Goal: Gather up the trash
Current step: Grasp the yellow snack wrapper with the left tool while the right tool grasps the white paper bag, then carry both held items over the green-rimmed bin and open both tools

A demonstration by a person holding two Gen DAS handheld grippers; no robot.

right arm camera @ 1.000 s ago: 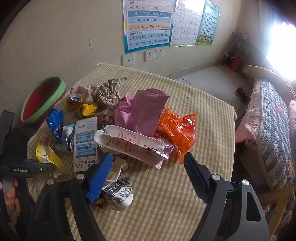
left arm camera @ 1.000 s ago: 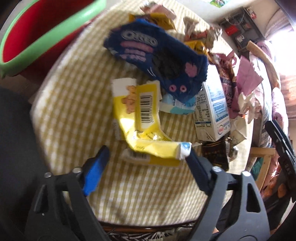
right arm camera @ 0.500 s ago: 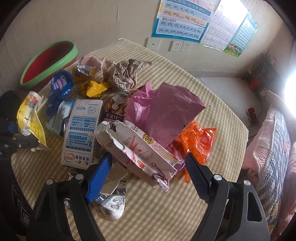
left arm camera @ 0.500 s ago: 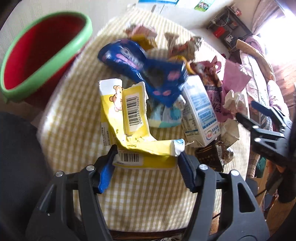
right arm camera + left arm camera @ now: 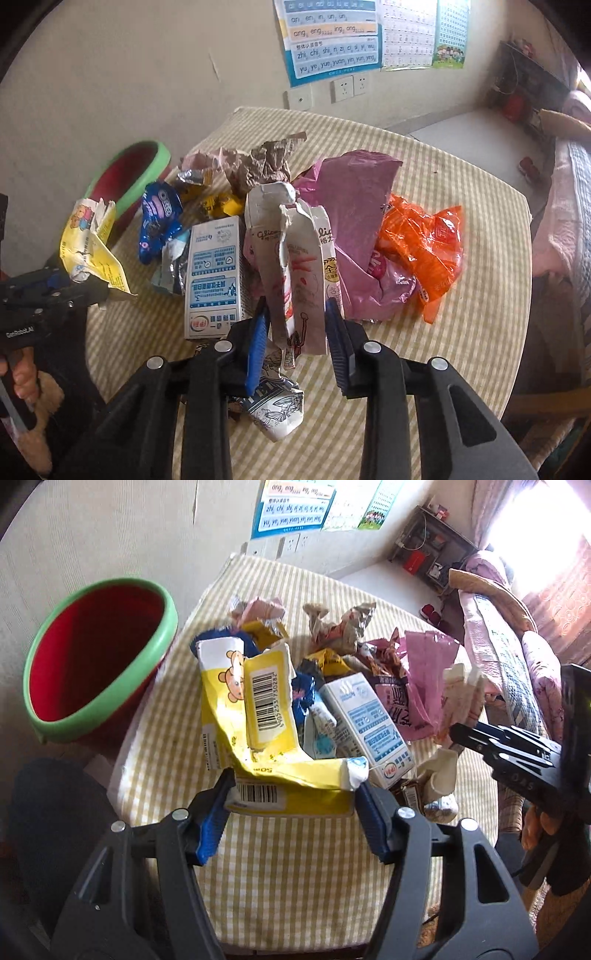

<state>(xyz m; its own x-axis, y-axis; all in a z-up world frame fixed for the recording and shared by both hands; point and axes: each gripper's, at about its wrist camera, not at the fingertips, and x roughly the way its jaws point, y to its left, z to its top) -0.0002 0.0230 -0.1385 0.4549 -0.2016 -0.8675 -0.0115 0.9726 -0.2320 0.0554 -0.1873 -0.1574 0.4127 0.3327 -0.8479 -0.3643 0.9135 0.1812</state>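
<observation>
A round table [image 5: 461, 362] covered by a yellow-checked cloth is shown, strewn with litter. The left gripper [image 5: 295, 805] is clamped on a torn yellow carton [image 5: 258, 716] printed with a bear and barcodes, the blue pads pressed against the carton's lower edge. The right gripper [image 5: 297, 325], whose jaws have just been closing, is closed on a torn white Glico carton [image 5: 288, 258], which is held upright between the pads. A red bin with a green rim [image 5: 96, 657] is seen beside the table's left edge. Left lying on the cloth are a blue-and-white milk carton [image 5: 214, 273], a blue Oreo wrapper [image 5: 159, 221], a pink plastic bag [image 5: 354, 221], an orange wrapper [image 5: 424, 243] and crumpled brown paper [image 5: 266, 162].
</observation>
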